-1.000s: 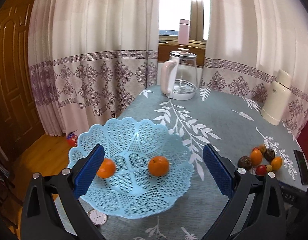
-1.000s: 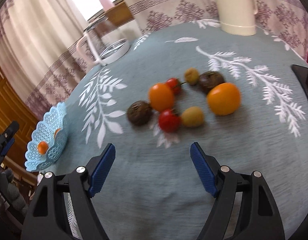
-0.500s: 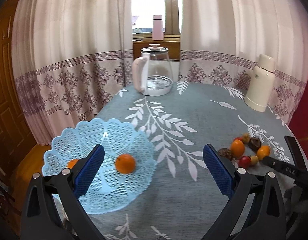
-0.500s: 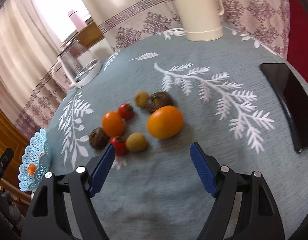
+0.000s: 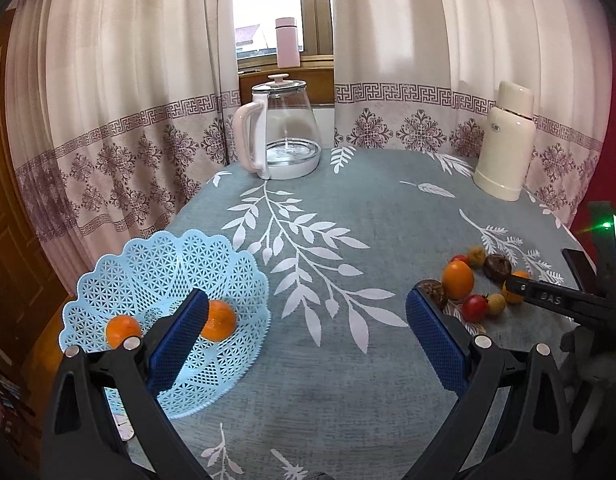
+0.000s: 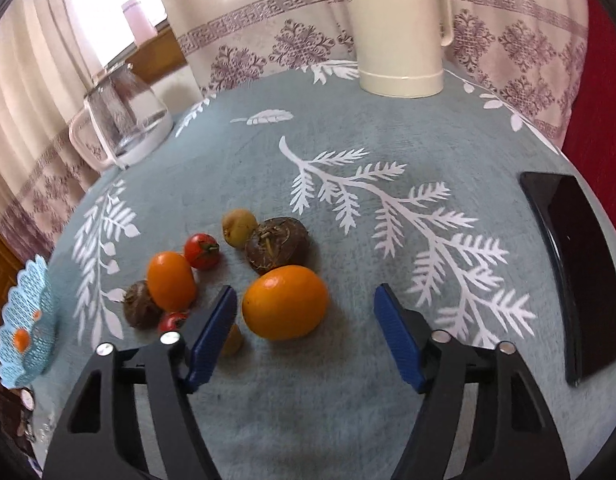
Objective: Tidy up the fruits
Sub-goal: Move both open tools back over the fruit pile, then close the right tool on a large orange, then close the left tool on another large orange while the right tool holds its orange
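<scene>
A light blue lattice basket point(image 5: 148, 264) sits at the table's left edge with two oranges point(image 5: 218, 320) in it. My left gripper point(image 5: 308, 340) hangs open above the cloth between basket and fruit pile, holding nothing. The loose fruits lie at the right: a large orange point(image 6: 286, 302), a smaller orange point(image 6: 170, 280), two red tomatoes point(image 6: 202, 250), two brown chestnut-like fruits point(image 6: 276, 244) and small yellow ones point(image 6: 238, 222). My right gripper point(image 6: 306, 316) is open, its blue pads either side of the large orange, not touching it. The right gripper's arm point(image 5: 555, 300) shows in the left wrist view.
A glass kettle with a pink handle point(image 5: 280, 140) stands at the back, a cream thermos point(image 5: 505, 144) at the back right. A black phone point(image 6: 575, 264) lies at the table's right edge. A small clock point(image 5: 122, 432) peeks from under the basket. Curtains surround the table.
My right gripper has moved forward and down onto the fruit pile, now straddling the large orange. My left gripper has swung right, away from over the basket.
</scene>
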`<state>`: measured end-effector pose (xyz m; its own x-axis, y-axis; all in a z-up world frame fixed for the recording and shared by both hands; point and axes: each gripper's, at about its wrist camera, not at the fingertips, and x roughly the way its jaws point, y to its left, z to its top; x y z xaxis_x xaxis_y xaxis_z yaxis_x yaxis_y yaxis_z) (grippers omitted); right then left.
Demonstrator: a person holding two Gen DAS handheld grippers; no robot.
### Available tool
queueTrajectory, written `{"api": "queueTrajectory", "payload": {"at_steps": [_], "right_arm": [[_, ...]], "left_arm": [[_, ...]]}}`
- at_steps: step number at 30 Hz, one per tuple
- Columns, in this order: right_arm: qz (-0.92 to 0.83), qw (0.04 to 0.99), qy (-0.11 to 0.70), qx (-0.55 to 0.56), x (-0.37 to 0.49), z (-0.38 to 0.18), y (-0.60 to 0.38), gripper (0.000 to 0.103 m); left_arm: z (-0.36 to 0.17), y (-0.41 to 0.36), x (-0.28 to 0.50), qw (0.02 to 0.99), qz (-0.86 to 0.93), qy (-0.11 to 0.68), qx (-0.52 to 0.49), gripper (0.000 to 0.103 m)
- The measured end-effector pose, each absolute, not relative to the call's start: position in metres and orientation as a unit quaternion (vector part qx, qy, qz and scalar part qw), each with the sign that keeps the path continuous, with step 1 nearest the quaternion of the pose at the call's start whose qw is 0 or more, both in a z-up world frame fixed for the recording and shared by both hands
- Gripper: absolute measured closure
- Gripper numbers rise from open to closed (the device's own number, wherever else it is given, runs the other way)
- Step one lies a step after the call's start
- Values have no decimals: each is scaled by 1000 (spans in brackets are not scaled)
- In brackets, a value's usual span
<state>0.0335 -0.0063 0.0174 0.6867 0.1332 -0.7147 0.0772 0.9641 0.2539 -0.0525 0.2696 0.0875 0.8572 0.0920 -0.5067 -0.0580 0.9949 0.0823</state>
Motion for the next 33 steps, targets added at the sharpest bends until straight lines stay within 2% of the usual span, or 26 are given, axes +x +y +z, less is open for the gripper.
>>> {"api": "queueTrajectory", "payload": {"at_steps": [4,8,10,33], "right_arm": [[29,908,402,113,41,15,2,41],[35,907,406,103,45,14,5,54],[40,907,406,104,45,14,5,57],[24,911,382,152,25,16,-33,57]], "left_arm": [[85,267,-49,962,38,269,35,3],[83,262,-45,960,35,274,39,3],[82,259,-42,960,33,276,42,3],[52,207,13,946,-29,314,69,3]]}}
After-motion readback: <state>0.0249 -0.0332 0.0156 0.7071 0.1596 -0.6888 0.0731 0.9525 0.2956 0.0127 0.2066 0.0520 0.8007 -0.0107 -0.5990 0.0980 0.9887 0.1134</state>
